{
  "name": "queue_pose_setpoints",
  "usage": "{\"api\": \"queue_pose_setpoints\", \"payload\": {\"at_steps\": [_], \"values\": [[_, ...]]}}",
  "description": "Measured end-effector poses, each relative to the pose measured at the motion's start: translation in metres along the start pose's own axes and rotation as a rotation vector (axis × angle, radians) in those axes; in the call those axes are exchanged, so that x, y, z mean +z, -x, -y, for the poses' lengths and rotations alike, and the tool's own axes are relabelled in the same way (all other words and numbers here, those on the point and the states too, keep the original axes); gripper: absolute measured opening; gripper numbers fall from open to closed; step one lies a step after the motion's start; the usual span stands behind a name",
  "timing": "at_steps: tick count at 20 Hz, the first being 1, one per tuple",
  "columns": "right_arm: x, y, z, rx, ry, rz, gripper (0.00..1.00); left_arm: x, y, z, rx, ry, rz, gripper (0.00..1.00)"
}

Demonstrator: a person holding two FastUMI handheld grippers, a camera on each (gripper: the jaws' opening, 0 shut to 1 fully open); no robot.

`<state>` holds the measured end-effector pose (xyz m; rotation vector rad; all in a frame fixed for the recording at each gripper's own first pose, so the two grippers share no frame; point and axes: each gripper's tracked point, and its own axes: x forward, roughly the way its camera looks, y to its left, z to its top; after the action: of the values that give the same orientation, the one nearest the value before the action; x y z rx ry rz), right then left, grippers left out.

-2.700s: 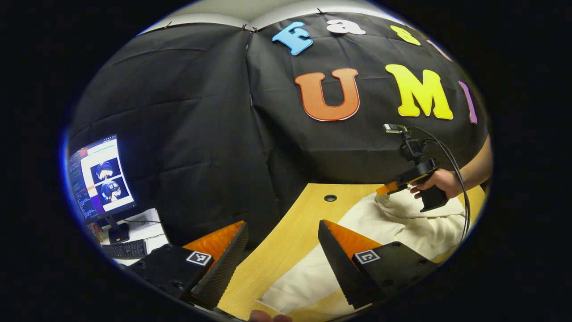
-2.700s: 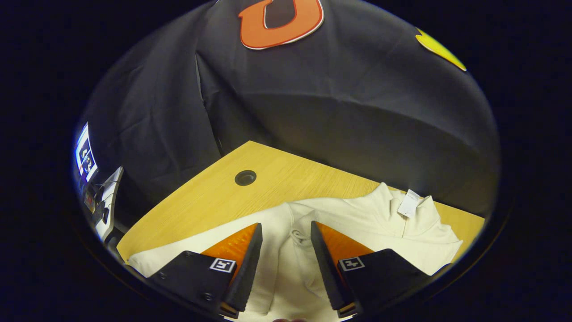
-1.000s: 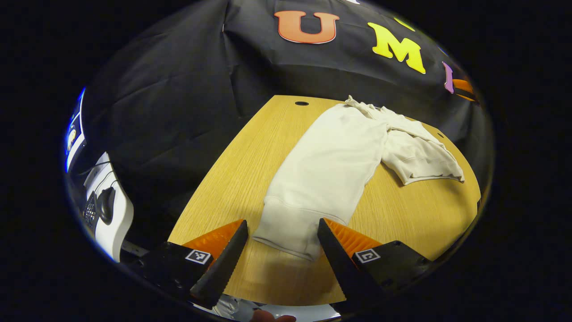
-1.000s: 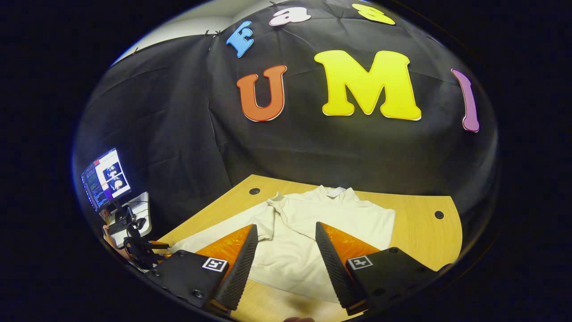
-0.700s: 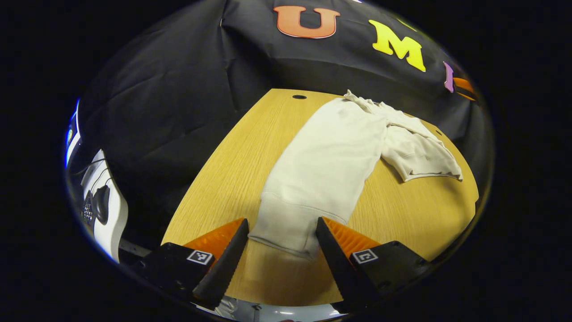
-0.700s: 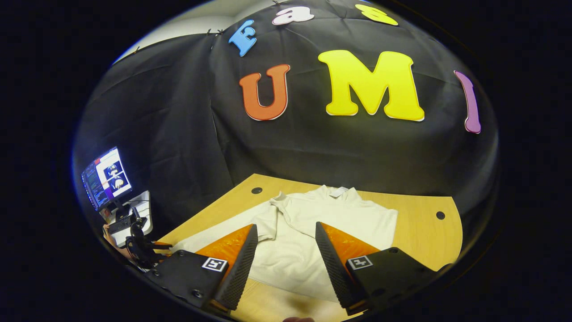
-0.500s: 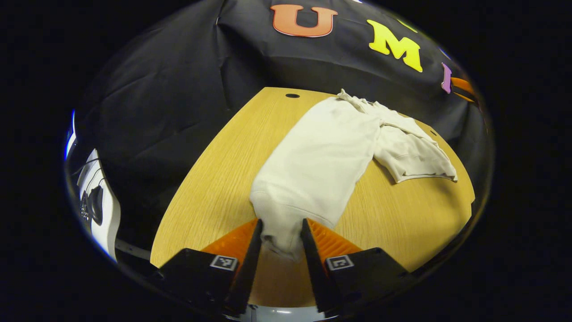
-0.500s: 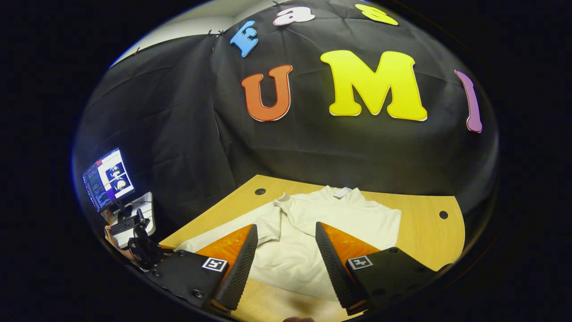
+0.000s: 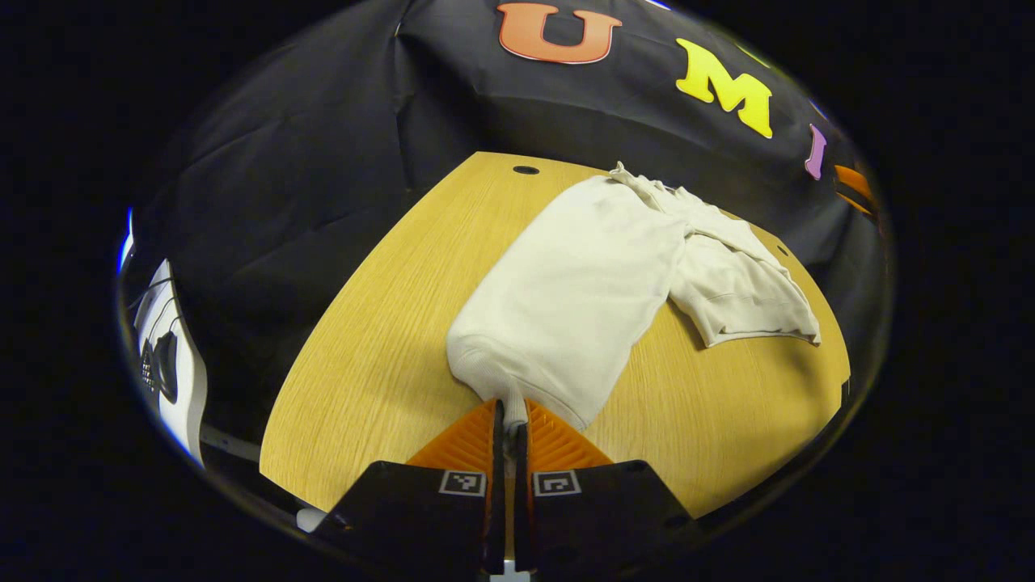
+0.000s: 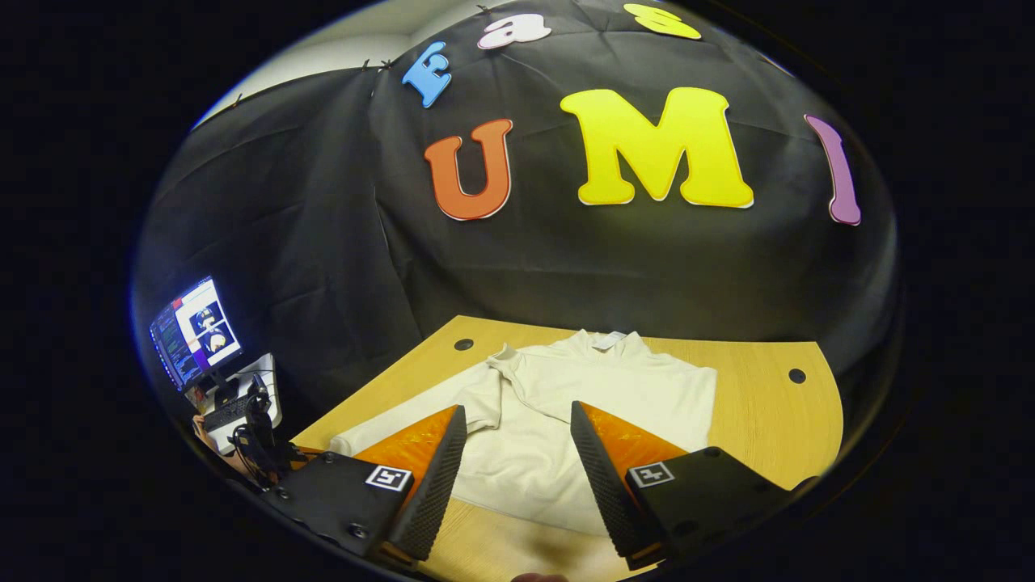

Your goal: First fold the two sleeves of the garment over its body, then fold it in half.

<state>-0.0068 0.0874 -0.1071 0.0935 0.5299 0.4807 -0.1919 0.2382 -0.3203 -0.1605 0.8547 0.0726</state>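
Left gripper view, left to right: a white side desk [image 9: 174, 380] with a mouse on it at the far left edge, then the wooden table [image 9: 380, 323] against the black cloth wall. A cable hole [image 9: 525, 170] sits at the table's far edge. The cream garment [image 9: 582, 275] lies on the table, its long sleeve stretched toward the camera. The left gripper [image 9: 509, 416] has its jaws pinched together on the sleeve cuff [image 9: 509, 380], cuff fabric bunched between the fingers. To the right, the garment's body lies rumpled, its hem [image 9: 756, 323] toward the table's right side.

Right gripper view, left to right: a lit monitor [image 10: 194, 331] on the side desk at far left, a keyboard below it. Just below that, the left gripper [image 10: 263, 449] seen far off, with part of a hand [image 10: 206, 432] holding it. The garment [image 10: 590, 404] lies flat on the table [image 10: 776, 420], collar toward the wall, one sleeve [image 10: 404, 416] running left toward the far gripper. The right gripper [image 10: 513, 461] hangs above the garment's near edge, jaws wide apart, nothing between them. A second cable hole [image 10: 797, 376] is at the table's right.
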Motion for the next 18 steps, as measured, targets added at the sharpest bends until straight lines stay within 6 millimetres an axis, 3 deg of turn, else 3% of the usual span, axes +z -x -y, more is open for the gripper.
{"api": "queue_pose_setpoints", "payload": {"at_steps": [3,9,15,16,17,18], "values": [[0.003,0.004,0.007,-0.004,-0.018,0.012,0.82,0.026,0.006,0.015,-0.033,-0.007,0.045,0.05],[0.005,0.019,0.034,-0.033,-0.065,0.035,0.82,0.106,0.013,0.042,-0.082,-0.015,0.159,0.04],[0.010,0.048,0.068,-0.058,-0.134,0.069,0.80,0.223,0.006,0.068,-0.089,-0.133,0.296,0.03],[0.011,0.053,0.075,-0.066,-0.141,0.076,0.80,0.242,0.004,0.074,-0.092,-0.153,0.316,0.10],[0.011,0.057,0.082,-0.076,-0.149,0.083,0.82,0.262,0.004,0.082,-0.106,-0.170,0.334,0.03],[0.010,0.062,0.088,-0.087,-0.155,0.087,0.82,0.281,0.002,0.094,-0.128,-0.196,0.349,0.03]]}}
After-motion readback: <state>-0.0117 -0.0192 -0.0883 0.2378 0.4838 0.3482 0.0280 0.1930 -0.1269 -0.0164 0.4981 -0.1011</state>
